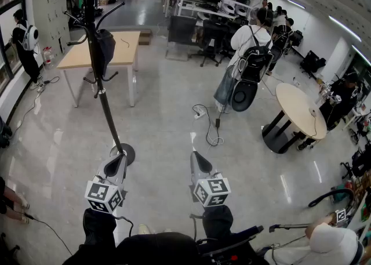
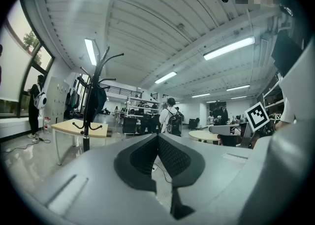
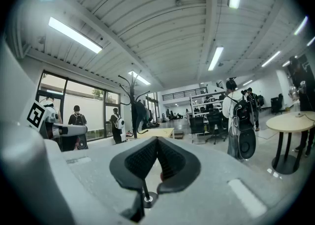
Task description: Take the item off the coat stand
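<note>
A dark fabric bag [image 1: 104, 49] hangs from a hook on the tall black metal coat stand [image 1: 108, 113], which stands in front of a light wooden table [image 1: 126, 46]. What is in the bag cannot be seen. The left gripper [image 2: 157, 139] and right gripper [image 3: 156, 143] both have their jaws pressed together on nothing, apart from the bag.

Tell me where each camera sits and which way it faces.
Head view: on the person's head, aimed steeply down at the floor; left gripper, right gripper and sleeves show.
Left gripper view: on the left gripper, facing level toward the coat stand; its closed fingers show.
Right gripper view: on the right gripper, likewise level; its closed fingers show.
Shared: all three see the coat stand and its hanging dark item.
</note>
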